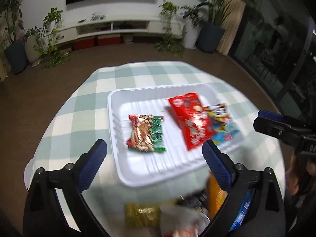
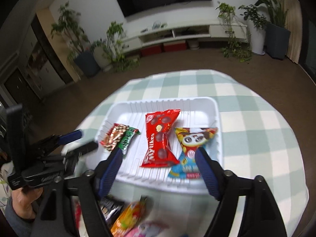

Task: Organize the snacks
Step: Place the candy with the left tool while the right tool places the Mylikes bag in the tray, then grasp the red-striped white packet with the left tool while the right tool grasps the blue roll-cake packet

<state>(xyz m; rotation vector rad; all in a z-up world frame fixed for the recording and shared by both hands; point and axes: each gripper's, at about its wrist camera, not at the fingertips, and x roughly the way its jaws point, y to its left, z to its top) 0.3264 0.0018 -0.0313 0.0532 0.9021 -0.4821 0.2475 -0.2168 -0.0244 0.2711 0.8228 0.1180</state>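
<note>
Three snack packets (image 2: 161, 138) already lie in the white tray (image 2: 197, 103) at the middle of the worktop (image 2: 256, 122). More packets (image 2: 128, 215) wait at its near edge. Left claw (image 1: 154, 148) and right claw (image 2: 158, 154) gape wide, empty.

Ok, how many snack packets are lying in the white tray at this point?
3. A red-and-green packet on the left, the red Mylikes bag in the middle, and a panda-print packet on the right of the white tray. The grippers may hide more.

"Mylikes" on red snack packet (image 2: 161, 138)
</note>
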